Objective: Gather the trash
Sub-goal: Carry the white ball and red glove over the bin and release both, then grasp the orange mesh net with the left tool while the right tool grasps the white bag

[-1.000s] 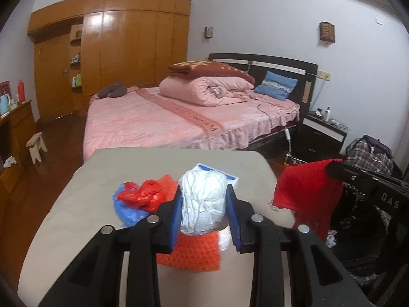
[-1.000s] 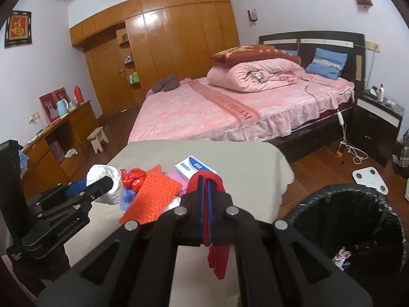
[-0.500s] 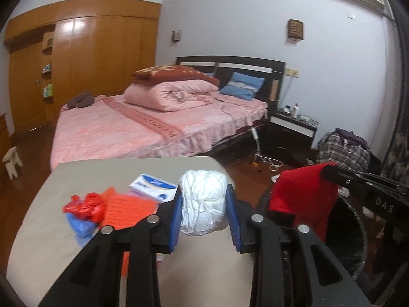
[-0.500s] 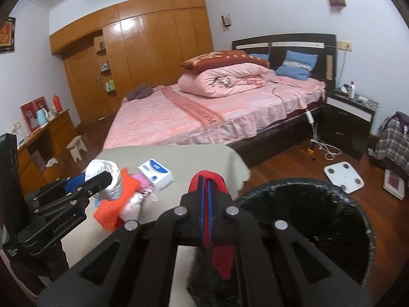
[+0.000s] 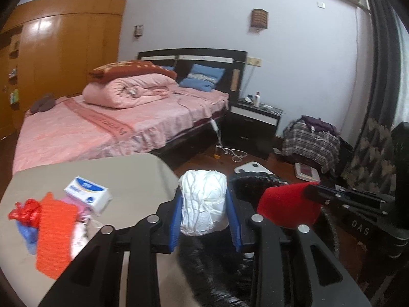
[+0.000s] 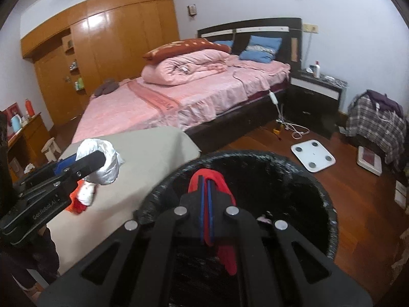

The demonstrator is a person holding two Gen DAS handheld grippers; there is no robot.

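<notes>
Left gripper (image 5: 204, 202): we see its jaws clamped on the white wad (image 5: 203, 202), long axis upright, at the table's (image 5: 133, 176) right edge.
Right gripper (image 6: 206, 199): pinched on the red scrap (image 6: 226, 250), which hangs down over the black bin (image 6: 317, 194).
Hidden: we cannot make out the bin's contents.
Table: orange mesh (image 5: 55, 232) near its left edge.

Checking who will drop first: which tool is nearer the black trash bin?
Right. The right tool, shut on the red trash, hangs over the black trash bin; the left tool, holding the white wad, is near its table-side rim.
</notes>
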